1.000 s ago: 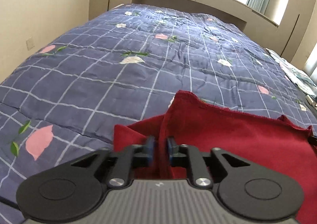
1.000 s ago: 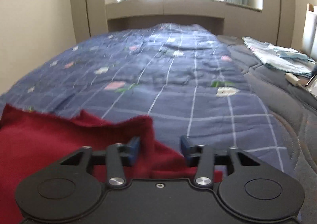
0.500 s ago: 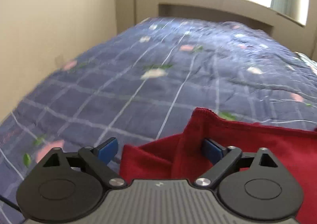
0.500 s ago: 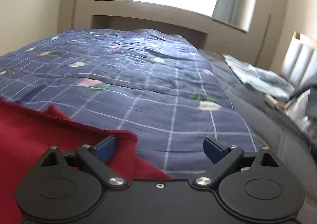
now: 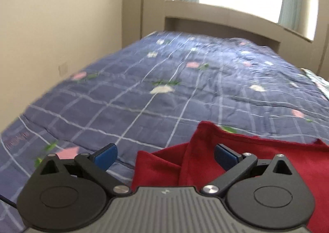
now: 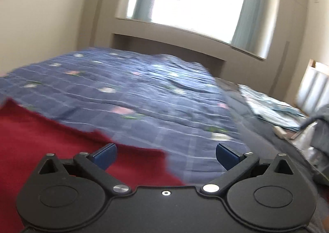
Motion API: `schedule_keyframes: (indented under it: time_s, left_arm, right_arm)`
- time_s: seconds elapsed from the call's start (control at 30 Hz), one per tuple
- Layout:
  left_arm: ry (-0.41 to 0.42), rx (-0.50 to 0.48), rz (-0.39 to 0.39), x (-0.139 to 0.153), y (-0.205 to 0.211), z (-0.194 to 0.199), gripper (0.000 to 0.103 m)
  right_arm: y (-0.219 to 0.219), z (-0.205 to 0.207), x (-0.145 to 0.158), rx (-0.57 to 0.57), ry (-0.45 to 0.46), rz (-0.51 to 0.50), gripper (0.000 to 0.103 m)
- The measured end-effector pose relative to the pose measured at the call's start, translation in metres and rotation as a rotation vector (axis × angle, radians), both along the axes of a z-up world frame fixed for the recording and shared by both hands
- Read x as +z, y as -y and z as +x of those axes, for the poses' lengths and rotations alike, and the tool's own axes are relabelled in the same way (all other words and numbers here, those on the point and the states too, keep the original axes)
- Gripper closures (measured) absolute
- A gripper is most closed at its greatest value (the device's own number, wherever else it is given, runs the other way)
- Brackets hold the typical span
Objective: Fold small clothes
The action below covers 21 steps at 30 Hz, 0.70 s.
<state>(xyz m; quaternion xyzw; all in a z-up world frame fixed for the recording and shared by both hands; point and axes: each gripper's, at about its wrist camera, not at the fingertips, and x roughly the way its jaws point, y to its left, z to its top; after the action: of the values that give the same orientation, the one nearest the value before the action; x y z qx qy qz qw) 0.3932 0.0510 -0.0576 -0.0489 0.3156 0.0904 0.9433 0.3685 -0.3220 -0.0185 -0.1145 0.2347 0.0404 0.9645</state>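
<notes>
Red cloth (image 5: 257, 156) is lying on the bed, on top of a blue checked quilt (image 5: 164, 97) with little pink and white flowers. So where it sits compared to each tool:

Left tool (image 5: 165, 153): jaws spread wide and opening, nothing pinched. A folded-up ridge of the red fabric pokes up right between the two blue pads, closer to the pad at 3 o'clock (image 5: 225, 155). That pad looks right against the fabric or just in front of it; can't tell if it actually touches. The pad at 9 o'clock (image 5: 105, 155) is clear of the cloth, with bare quilt behind it. The rest of the cloth runs off toward 4 o'clock and out of the left wrist view.

Right tool (image 6: 166, 155): same deal, jaws wide and opening, not gripping anything. From the right wrist view the red cloth (image 6: 45, 140) fills the 8 o'clock side, and its edge slants across the gap between the pads. The 9 o'clock pad (image 6: 105, 155) is over red fabric, the 3 o'clock pad (image 6: 226, 156) is over plain quilt.

Further off at about 2 o'clock in the right view, there's a pile of pale blue fabric (image 6: 269, 107) on the dark mattress (image 6: 259, 136) beside the quilt. Both views are pretty motion-blurred, so fine detail is iffy.
</notes>
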Motion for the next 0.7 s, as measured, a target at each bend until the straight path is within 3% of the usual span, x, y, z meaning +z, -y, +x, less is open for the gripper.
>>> schedule_keyframes:
  time_s: [0.13,0.3,0.4,0.47,0.53,0.7]
  left_arm:
    - [0.045,-0.025,0.047,0.008,0.006,-0.04,0.0]
    - [0.084,0.016,0.115,-0.01,0.01,-0.084,0.0]
    - [0.056,0.049,0.079,-0.025,0.005,-0.096,0.0]
    - [-0.003,0.052,0.002,-0.032,-0.007,-0.094,0.0]
    - [0.002,0.052,-0.061,-0.033,-0.017,-0.094,0.0]
    - [-0.015,0.054,-0.016,-0.036,-0.012,-0.091,0.0]
  right_arm:
    - [-0.039,-0.031,-0.003,0.069,-0.046,0.062,0.001]
    - [-0.091,-0.054,-0.021,0.074,-0.02,0.088,0.001]
    - [-0.111,-0.06,-0.033,0.08,-0.002,0.029,0.001]
    - [-0.116,-0.061,-0.045,0.076,-0.003,-0.008,0.001]
    - [-0.115,-0.061,-0.055,0.071,0.003,-0.007,0.001]
    - [-0.108,-0.053,-0.057,0.074,-0.024,0.057,0.001]
